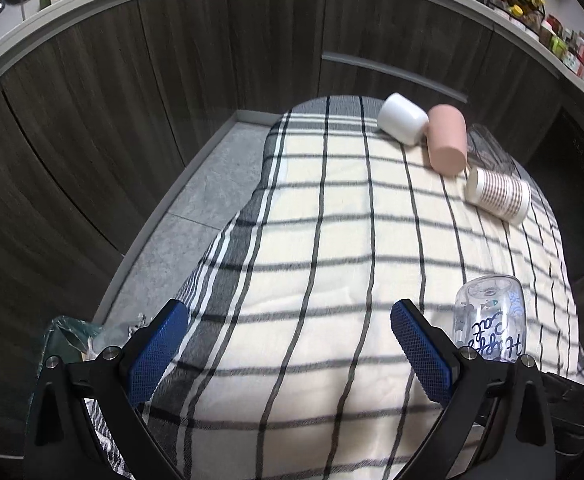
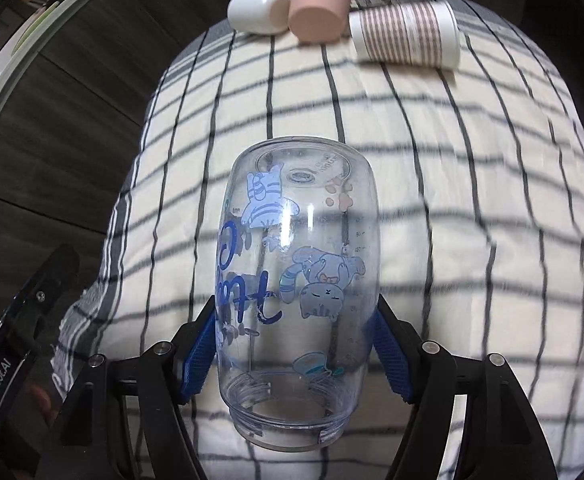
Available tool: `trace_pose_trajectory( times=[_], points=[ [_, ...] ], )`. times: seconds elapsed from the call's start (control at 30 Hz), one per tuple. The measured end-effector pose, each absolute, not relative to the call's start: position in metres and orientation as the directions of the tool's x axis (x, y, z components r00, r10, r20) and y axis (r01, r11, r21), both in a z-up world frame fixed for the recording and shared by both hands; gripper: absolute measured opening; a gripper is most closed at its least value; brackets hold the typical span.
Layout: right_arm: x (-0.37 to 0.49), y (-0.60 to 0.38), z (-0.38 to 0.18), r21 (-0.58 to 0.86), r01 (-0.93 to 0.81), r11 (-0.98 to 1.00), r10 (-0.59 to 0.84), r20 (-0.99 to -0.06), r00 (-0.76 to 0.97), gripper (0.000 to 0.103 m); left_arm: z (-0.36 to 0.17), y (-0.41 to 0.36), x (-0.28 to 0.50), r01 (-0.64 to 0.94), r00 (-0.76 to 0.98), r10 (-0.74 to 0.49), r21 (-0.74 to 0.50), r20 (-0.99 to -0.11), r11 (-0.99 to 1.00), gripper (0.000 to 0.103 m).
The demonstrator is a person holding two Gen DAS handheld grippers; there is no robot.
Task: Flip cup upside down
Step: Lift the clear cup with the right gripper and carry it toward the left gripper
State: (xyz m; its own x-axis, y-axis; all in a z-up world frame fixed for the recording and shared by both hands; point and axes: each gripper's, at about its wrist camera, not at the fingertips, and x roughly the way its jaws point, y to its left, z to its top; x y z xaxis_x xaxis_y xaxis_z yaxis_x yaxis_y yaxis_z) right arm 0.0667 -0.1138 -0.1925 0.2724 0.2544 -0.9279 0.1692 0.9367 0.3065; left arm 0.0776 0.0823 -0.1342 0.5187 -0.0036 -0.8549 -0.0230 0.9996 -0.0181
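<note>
A clear plastic cup with blue cat prints and blue lettering sits between the blue pads of my right gripper, which is shut on its sides. Its mouth faces the camera and its base points away, over the checked cloth. The same cup shows in the left wrist view at the lower right. My left gripper is open and empty above the cloth, to the left of the cup.
A checked cloth covers the table. At its far end stand upside down a white cup, a pink cup, a striped cup and a clear glass. Dark cabinets and grey floor lie beyond.
</note>
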Motion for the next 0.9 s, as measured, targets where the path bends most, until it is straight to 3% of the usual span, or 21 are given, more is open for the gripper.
trace_pose_trajectory(
  times=[0.5,0.53,0.6,0.9],
  points=[
    [0.06,-0.109,-0.213,0.317,0.196,0.928,0.27,-0.935,0.23,0.072,-0.143,0.082,0.075,-0.001,0.492,-0.019,-0.022,-0.871,1.0,0.103],
    [0.06,-0.11,-0.213,0.317,0.199,0.927,0.27,-0.935,0.23,0.073,-0.141,0.082,0.074,0.001,0.492,-0.019,-0.022,-0.871,1.0,0.103],
    [0.059,-0.112,-0.208,0.314,0.197,0.929,0.263,-0.933,0.246,0.086,-0.14,0.079,0.074,0.007,0.491,-0.021,-0.02,-0.871,1.0,0.103],
    [0.048,-0.128,-0.17,0.272,0.163,0.948,0.2,-0.913,0.356,0.087,-0.124,0.054,0.064,0.054,0.503,-0.032,-0.005,-0.864,0.999,0.103]
  ],
)
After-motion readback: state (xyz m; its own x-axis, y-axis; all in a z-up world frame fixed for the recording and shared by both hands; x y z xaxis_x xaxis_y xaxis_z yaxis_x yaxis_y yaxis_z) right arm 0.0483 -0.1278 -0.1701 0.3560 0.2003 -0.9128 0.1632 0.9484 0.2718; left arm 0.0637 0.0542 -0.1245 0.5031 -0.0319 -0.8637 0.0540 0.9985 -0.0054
